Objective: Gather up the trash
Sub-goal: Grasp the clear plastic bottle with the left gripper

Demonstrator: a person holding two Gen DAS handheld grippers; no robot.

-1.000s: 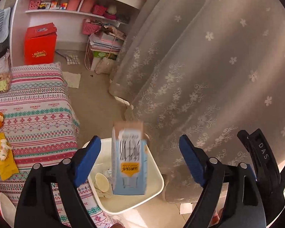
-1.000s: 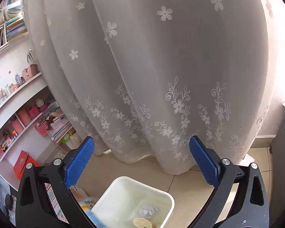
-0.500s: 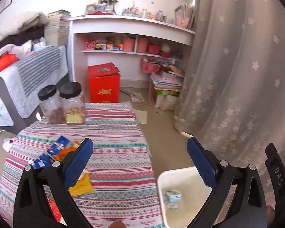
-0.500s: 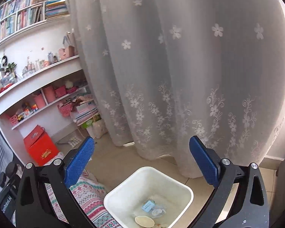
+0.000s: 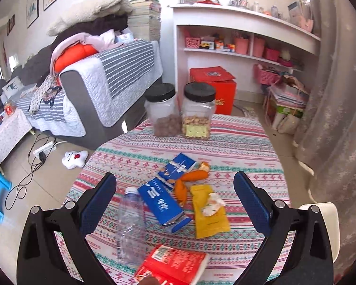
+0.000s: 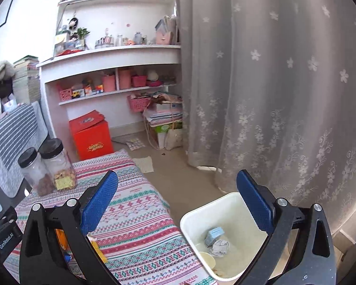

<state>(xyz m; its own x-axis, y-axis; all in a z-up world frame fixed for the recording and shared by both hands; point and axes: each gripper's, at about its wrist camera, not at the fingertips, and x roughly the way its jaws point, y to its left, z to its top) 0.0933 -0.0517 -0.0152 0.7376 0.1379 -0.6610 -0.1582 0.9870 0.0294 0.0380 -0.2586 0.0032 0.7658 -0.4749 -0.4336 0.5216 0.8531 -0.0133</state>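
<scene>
left tool [image 5: 175,200]: jaws wide, empty | over blue carton [image 5: 162,205], bottle [image 5: 130,225]

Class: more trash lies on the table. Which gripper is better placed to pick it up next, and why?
Left. The left gripper is open over the blue carton; the right gripper faces the bin.

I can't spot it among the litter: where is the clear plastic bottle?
In the left wrist view, the clear plastic bottle lies on the patterned tablecloth, just left of the long blue carton.

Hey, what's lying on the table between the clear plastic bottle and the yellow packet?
In the left wrist view, a blue carton lies on its side between the bottle and the yellow packet, with orange peel just past its far end.
</scene>
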